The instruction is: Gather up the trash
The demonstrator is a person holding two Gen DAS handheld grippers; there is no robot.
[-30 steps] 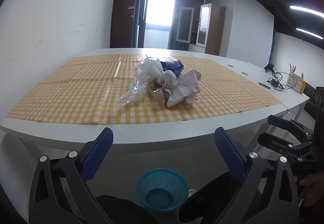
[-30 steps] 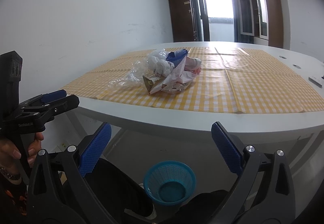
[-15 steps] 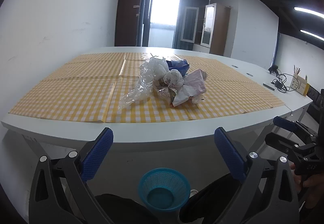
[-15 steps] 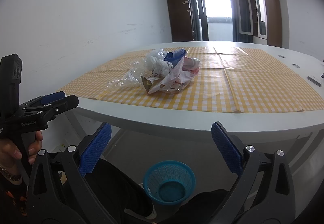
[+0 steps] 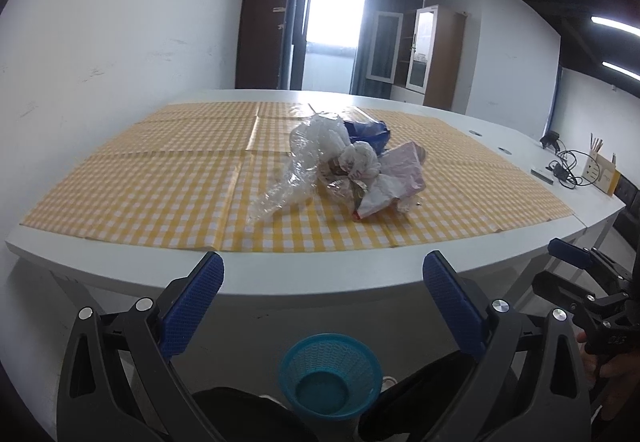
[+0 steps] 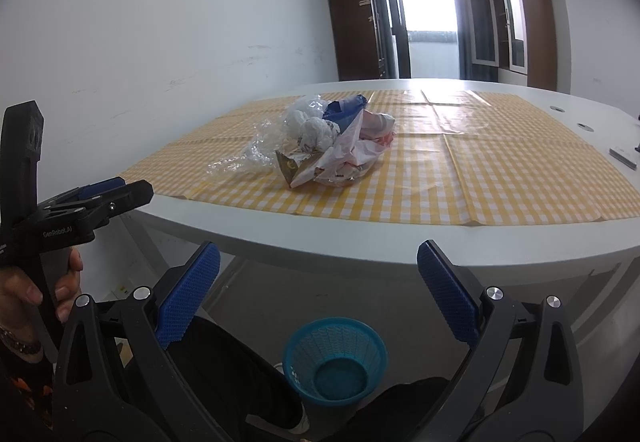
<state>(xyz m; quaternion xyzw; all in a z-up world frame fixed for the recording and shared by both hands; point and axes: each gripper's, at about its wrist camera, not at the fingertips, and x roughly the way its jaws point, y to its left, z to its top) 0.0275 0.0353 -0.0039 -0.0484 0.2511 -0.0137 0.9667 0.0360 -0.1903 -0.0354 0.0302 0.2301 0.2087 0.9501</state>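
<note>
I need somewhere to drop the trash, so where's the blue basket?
The blue basket sits on the floor below the table's near edge, low centre in both wrist views, between the person's knees.

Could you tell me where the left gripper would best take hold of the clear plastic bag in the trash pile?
Probably by the loose tail of the clear plastic bag: it trails toward the near left, free of the other wrappers. The open left gripper could come in low from that near edge, jaws either side of the thin, flattened film.

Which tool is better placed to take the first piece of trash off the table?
Neither clearly: both the left tool and right tool hang open, short of the table edge. Slight edge left: the trash pile sits nearly centred ahead of it.
</note>
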